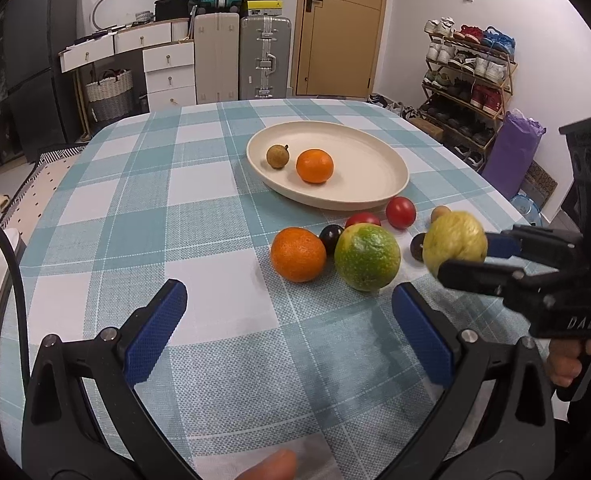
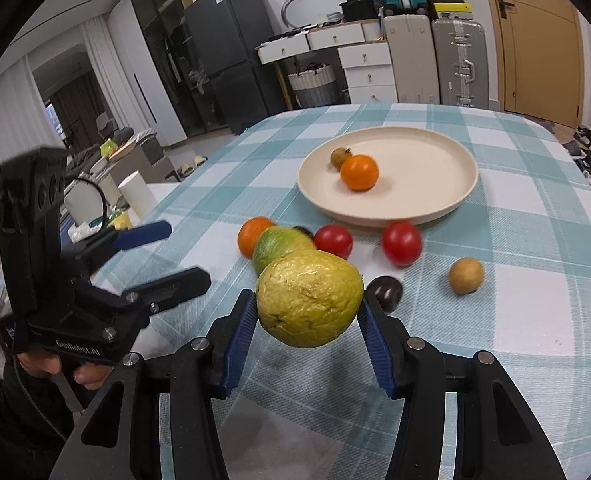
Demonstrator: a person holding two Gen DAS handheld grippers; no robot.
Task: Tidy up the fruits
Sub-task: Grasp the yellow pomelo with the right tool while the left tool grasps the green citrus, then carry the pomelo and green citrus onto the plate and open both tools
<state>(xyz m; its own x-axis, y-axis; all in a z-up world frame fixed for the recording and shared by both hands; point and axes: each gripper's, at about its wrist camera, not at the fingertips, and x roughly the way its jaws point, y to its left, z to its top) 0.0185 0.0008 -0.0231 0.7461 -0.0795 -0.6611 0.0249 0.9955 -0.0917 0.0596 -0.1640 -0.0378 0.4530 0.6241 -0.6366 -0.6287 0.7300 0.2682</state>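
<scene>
My right gripper (image 2: 309, 300) is shut on a wrinkled yellow fruit (image 2: 309, 298) and holds it clear of the cloth; in the left wrist view the right gripper (image 1: 461, 256) and the yellow fruit (image 1: 454, 242) show at the right. My left gripper (image 1: 289, 308) stands open over bare cloth, nothing between its fingers. A cream plate (image 1: 375, 196) holds an orange (image 1: 314, 165) and a small brown fruit (image 1: 277, 156). In front of the plate lie another orange (image 1: 298, 254), a green-yellow fruit (image 1: 366, 257), two red tomatoes (image 1: 400, 212), dark plums (image 1: 330, 237) and a tan fruit (image 2: 466, 275).
The table carries a teal and white checked cloth (image 1: 199, 208). Behind it stand suitcases (image 1: 264, 58), white drawers (image 1: 169, 68) and a door; a shoe rack (image 1: 465, 76) is at the right. A person's hand (image 2: 83, 372) holds the left gripper's handle.
</scene>
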